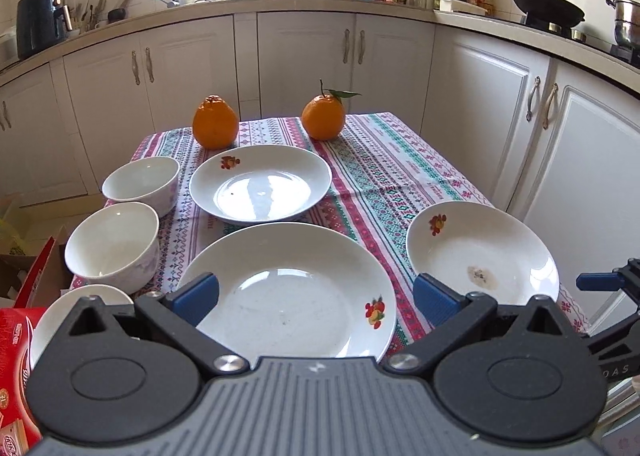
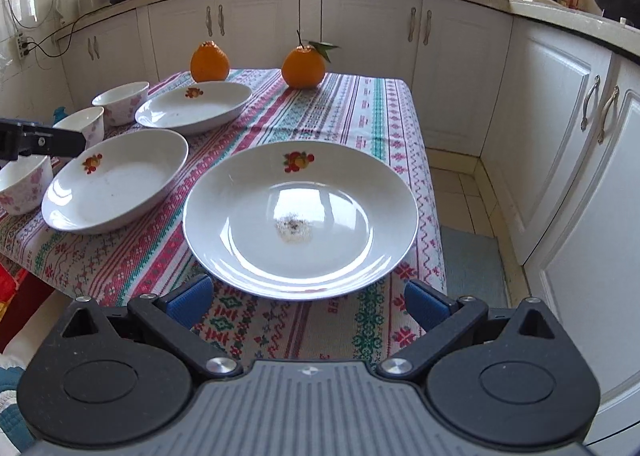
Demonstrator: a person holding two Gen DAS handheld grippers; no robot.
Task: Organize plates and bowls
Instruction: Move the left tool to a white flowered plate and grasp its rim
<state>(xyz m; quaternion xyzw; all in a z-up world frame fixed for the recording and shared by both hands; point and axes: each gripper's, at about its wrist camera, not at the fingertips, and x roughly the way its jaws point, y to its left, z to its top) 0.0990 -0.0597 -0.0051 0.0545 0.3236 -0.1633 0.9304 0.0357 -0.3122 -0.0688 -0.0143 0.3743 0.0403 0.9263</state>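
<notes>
Left wrist view showed left gripper (image 1: 316, 298) spread wide, empty, over near plate (image 1: 286, 292), right gripper (image 2: 310, 300) likewise wide, empty, before stained plate (image 2: 300, 220), two oranges (image 1: 215, 121) beyond.

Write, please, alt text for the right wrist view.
The open right gripper faces a white plate with a small stain on a patterned tablecloth. Two more plates, three bowls and two oranges lie beyond.

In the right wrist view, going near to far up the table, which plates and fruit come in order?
Stained plate → plate to its left → far plate → the two oranges at the back edge.
</notes>
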